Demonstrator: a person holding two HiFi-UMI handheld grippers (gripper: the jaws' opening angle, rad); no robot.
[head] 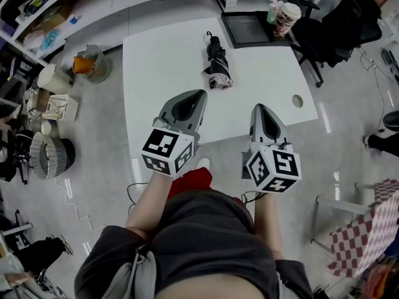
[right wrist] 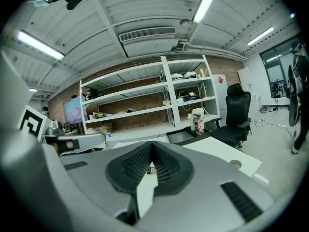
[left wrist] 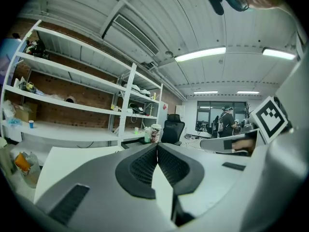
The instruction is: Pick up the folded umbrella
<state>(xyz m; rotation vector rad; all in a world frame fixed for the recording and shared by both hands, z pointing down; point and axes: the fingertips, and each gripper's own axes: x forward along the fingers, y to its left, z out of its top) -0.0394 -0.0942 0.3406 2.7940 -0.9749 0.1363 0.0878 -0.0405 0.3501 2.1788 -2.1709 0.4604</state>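
The folded umbrella (head: 217, 61), black with a white patterned edge, lies on the far part of the white table (head: 156, 61), its handle pointing away from me. My left gripper (head: 200, 95) hovers over the table's near edge, short of the umbrella, with its jaws shut and nothing in them. My right gripper (head: 258, 108) is level with it to the right, also shut and empty. In the left gripper view the jaw tips (left wrist: 157, 145) meet. In the right gripper view the tips (right wrist: 152, 143) meet too, and a sliver of the umbrella (right wrist: 151, 168) shows beneath them.
A patterned paper cup (head: 287, 17) and a black tray (head: 249, 28) sit on the desk behind the table. A black office chair (head: 340, 23) stands at the far right. The table has a cable hole (head: 297, 101). Baskets (head: 50, 154) and clutter line the floor at left.
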